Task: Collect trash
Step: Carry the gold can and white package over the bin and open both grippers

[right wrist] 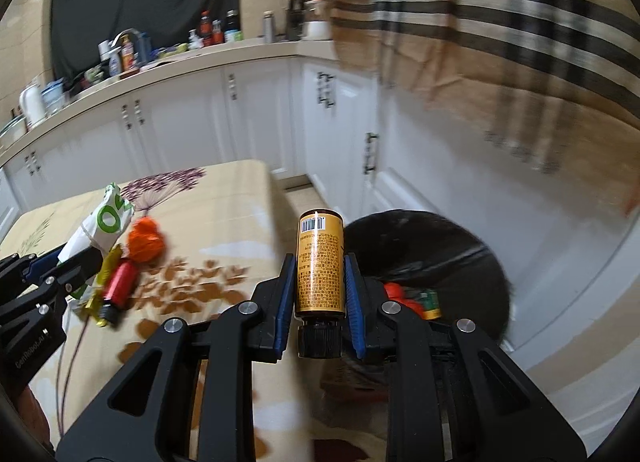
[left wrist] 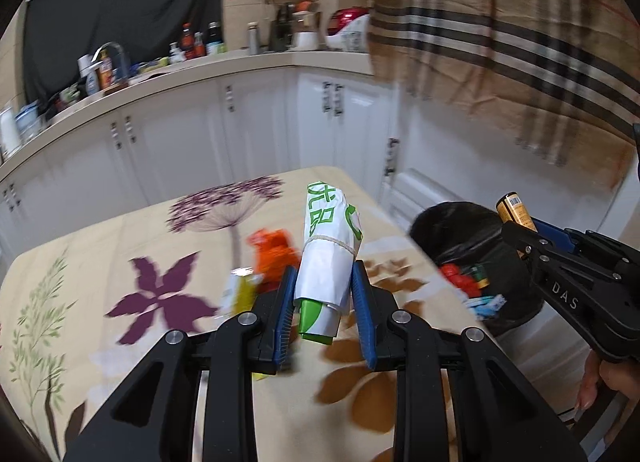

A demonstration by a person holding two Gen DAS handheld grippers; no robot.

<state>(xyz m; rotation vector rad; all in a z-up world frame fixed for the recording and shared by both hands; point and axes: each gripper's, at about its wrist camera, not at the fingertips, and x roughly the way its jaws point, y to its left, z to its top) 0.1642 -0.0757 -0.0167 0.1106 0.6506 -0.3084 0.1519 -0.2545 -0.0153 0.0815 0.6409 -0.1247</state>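
A table [left wrist: 120, 230] draped in smooth beige cloth printed with purple flowers and brown leaves lies beneath and ahead of both grippers. Just right of the right gripper's fingers, off the table's edge, stands a round bin lined with a glossy black bag [right wrist: 460, 246]; red, green and blue scraps lie inside it.

The left gripper [left wrist: 324, 294] has its ribbed blue pads closed on a rolled white-and-green paper package [left wrist: 330, 254], a soft cylinder tied round with thin string that juts forward past the fingertips. Left of those fingers on the cloth lie a crumpled orange plastic wad [left wrist: 276, 250], a yellow foil wrapper [left wrist: 240, 290] and, in the right wrist view, a small red bottle [right wrist: 120, 282] on its side.

The right gripper [right wrist: 319, 282] is clamped on an amber cylindrical bottle [right wrist: 319, 262], hard and shiny, its printed label and barcode facing up, its black ridged cap toward the wrist.
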